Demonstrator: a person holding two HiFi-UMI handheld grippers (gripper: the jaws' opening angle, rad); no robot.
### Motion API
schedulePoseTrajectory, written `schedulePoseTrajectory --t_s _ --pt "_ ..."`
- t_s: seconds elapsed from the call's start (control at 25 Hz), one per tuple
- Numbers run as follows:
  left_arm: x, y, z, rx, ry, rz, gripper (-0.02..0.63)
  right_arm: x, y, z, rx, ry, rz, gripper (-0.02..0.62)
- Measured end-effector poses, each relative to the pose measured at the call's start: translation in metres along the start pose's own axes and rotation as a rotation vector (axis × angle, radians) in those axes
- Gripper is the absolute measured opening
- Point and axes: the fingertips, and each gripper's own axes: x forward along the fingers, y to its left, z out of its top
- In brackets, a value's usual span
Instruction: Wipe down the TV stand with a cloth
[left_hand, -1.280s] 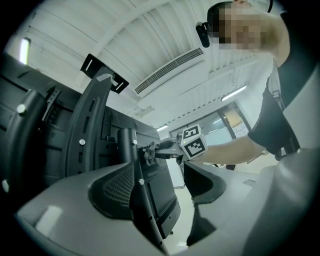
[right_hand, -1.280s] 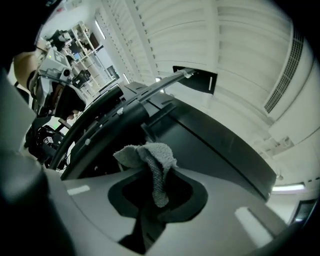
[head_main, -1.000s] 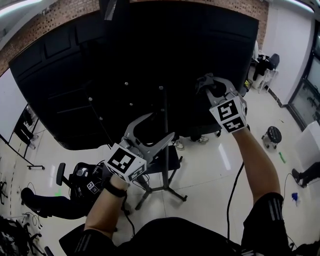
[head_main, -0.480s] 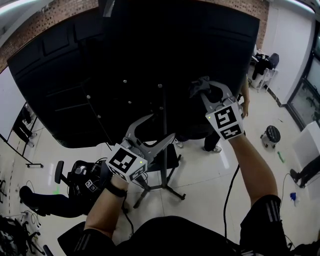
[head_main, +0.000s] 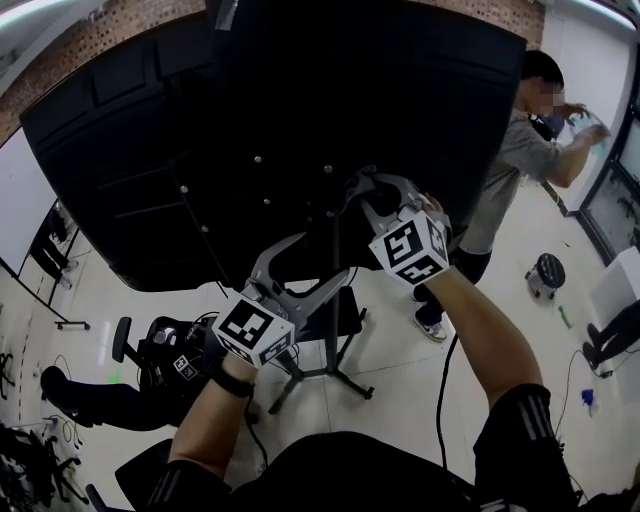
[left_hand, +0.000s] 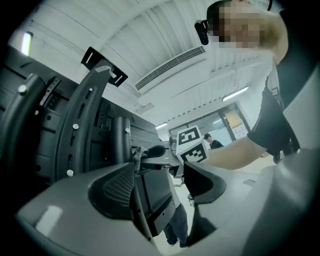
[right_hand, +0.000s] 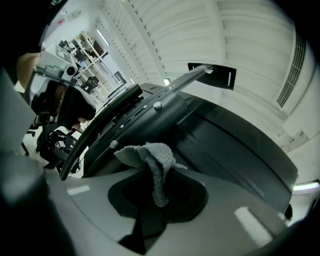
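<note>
Cloth (right_hand: 149, 155) is hanging from my right gripper (head_main: 375, 192), whose jaws are clamping it tight, close up to the TV stand (head_main: 331, 300) just behind the black TV (head_main: 300, 90). I cannot tell whether it is touching. My left gripper (head_main: 305, 262) is hovering lower beside the stand's pole, jaws wide apart, gripping nothing.

Head view looks steeply down; gripper views face up, close, sharing the TV stand (head_main: 331, 342).
</note>
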Motion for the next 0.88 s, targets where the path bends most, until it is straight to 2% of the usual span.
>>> schedulePoseTrajectory --t_s 0.16,0.72,0.88 --pt "-0.001 0.0 -0.007 -0.002 0.003 -0.001 0.333 -0.007 -0.005 -0.018 -0.008 0.027 -0.016 0.057" --pt "0.02 -0.013 -0.02 -0.021 0.011 -0.034 0.333 -0.054 -0.06 -0.103 0.059 0.164 -0.126 0.057" --pt "0.022 -0.015 -0.021 -0.023 0.015 -0.026 0.333 -0.06 -0.068 -0.115 0.079 0.182 -0.137 0.057"
